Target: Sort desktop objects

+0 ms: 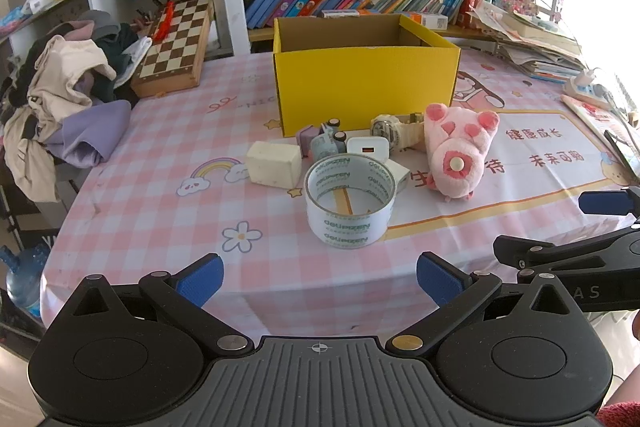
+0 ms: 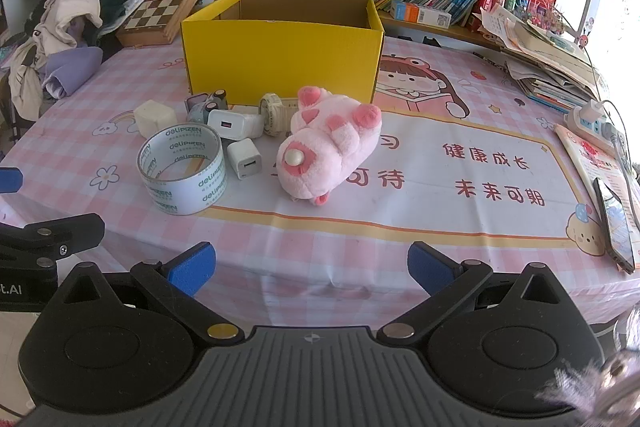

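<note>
Across the pink tabletop (image 2: 440, 227) everything is lying outside the box (image 2: 280, 59); you are holding both claws (image 1: 320, 279) (image 2: 310, 267) apart, empty.

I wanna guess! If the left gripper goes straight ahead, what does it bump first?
Probably the tape roll: it stands centred ahead of the open left gripper, nearer than everything else. Depth is hard to judge.

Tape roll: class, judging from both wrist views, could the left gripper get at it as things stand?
Probably yes. The left gripper is open and the tape roll stands straight ahead of it, nearest of the cluster, with only bare tablecloth between. The small white charger sits close beside the roll, which may crowd one finger.
</note>
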`<state>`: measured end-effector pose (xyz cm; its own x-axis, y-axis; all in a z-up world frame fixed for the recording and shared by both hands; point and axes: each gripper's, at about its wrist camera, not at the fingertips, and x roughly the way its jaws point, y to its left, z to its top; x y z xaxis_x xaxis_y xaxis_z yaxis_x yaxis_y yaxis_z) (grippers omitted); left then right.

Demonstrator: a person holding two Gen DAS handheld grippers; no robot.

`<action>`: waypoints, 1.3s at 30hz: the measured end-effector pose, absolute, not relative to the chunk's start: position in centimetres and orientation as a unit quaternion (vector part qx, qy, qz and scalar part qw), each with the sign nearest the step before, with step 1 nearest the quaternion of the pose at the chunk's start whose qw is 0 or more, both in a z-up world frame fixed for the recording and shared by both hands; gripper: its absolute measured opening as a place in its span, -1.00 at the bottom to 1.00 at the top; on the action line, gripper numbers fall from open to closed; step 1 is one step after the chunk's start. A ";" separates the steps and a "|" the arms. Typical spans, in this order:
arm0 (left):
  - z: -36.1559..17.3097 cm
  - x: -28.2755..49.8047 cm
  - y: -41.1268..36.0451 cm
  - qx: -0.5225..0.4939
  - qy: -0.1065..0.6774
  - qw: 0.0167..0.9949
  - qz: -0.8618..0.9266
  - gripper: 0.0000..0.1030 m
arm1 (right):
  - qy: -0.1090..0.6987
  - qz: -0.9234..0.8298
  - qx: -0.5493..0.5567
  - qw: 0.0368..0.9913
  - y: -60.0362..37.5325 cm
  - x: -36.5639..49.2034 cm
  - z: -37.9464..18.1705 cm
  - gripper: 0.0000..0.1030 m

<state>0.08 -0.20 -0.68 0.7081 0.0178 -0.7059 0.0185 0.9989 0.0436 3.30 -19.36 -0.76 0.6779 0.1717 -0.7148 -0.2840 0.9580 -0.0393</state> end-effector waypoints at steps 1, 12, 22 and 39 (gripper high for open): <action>-0.7 0.1 -0.2 0.024 0.382 0.924 0.000 1.00 | 0.381 0.125 -0.073 0.913 -19.4 3.3 -0.8 1.00; -0.7 0.2 -0.2 0.025 0.381 0.924 -0.003 1.00 | 0.382 0.125 -0.073 0.913 -19.3 3.3 -0.7 1.00; -0.7 0.2 -0.2 0.028 0.383 0.924 -0.003 1.00 | 0.381 0.128 -0.076 0.913 -19.2 3.2 -0.8 1.00; -0.9 0.2 0.3 0.021 0.380 0.925 -0.013 1.00 | 0.377 0.137 -0.073 0.913 -19.1 3.2 -0.4 1.00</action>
